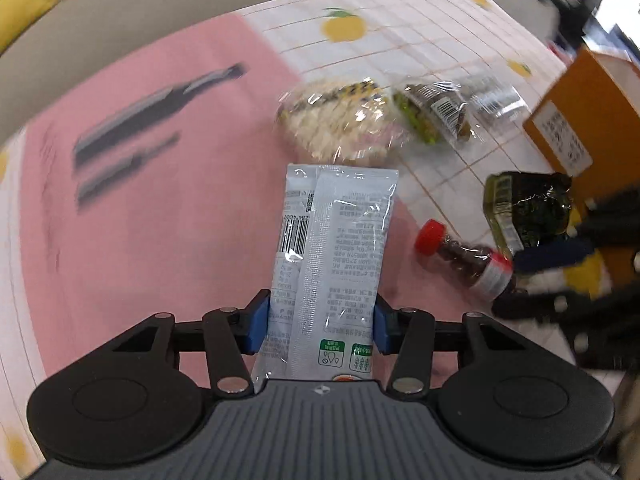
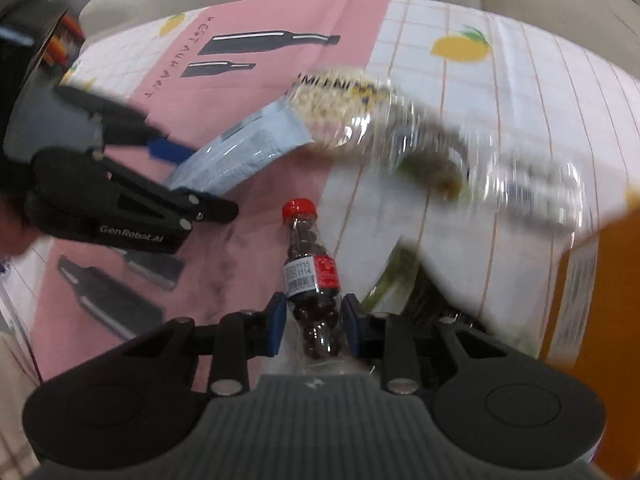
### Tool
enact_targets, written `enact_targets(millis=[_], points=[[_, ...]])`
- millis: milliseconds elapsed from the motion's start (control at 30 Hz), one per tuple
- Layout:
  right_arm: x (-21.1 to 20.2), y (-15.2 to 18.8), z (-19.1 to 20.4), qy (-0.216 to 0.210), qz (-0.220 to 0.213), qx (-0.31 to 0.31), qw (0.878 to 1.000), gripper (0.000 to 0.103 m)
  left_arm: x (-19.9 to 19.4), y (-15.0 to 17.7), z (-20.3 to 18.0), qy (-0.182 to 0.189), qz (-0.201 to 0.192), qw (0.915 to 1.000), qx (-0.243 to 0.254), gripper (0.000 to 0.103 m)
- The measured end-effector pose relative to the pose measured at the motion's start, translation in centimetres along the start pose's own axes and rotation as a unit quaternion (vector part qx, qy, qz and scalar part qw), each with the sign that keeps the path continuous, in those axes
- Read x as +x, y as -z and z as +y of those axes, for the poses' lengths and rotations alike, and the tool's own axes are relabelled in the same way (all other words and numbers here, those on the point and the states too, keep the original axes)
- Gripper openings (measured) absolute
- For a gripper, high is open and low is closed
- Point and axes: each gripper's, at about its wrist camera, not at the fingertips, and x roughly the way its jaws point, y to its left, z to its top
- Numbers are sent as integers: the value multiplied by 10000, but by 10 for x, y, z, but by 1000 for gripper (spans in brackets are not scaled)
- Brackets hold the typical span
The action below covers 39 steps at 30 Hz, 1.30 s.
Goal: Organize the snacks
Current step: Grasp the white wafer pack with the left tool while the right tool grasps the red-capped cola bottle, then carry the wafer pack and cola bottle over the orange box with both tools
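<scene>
My left gripper (image 1: pixel 321 322) is shut on a pale blue-grey snack packet (image 1: pixel 332 256) with a barcode and holds it above the pink part of the tablecloth. My right gripper (image 2: pixel 314 326) is shut on a small clear bottle with a red cap (image 2: pixel 311 276), full of dark round candies. That bottle (image 1: pixel 466 258) also shows in the left wrist view, at the right. The left gripper (image 2: pixel 188 176) and its packet (image 2: pixel 236 148) show in the right wrist view, upper left.
A clear bag of pale puffed snacks (image 1: pixel 340 120), a clear pack with green and dark pieces (image 1: pixel 436 114) and a dark green seaweed pack (image 1: pixel 528 206) lie on the tablecloth (image 1: pixel 420 32). An orange cardboard box (image 1: pixel 580 120) stands at the right.
</scene>
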Motion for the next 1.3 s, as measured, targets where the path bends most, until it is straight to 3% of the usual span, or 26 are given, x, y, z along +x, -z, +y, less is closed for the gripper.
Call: enact_targets(millis=[167, 267, 333, 400, 467, 633, 800, 867, 933, 1067, 1300], points=[[-35, 41, 17, 333, -740, 145, 9966, 46, -17, 39, -5, 70, -144, 9929, -1175, 55], [-48, 53, 20, 1025, -1205, -26, 9874, 53, -26, 56, -7, 14, -218, 9863, -1633, 54], [-45, 56, 23, 1446, -1252, -366, 9808, 54, -28, 65, -9, -20, -258, 9816, -1894, 54], [-41, 57, 23, 1519, -1233, -528, 9792, 54, -32, 74, -10, -75, -336, 9758, -2161, 54], [-39, 57, 27, 1331, -1265, -497, 9817, 54, -34, 80, -10, -142, -431, 9709, -2351, 54], [-29, 56, 43, 656, -1384, -258, 9879, 54, -33, 82, -8, -236, -440, 9670, -2497, 60], [1, 50, 51, 849, -1260, -226, 9881, 44, -32, 81, -11, -320, -443, 9663, -2515, 62], [6, 50, 50, 854, -1213, -151, 9888, 29, -30, 79, -16, -379, -449, 9684, -2424, 66], [7, 54, 46, 824, -1191, -44, 9894, 29, -28, 77, -21, -491, -467, 9707, -2307, 67], [6, 64, 48, 864, -1215, -3, 9888, 29, -27, 80, -28, -661, -560, 9724, -2166, 57], [-4, 87, 47, 818, -1104, 157, 9904, 29, -31, 90, -40, -645, -559, 9719, -2194, 55]])
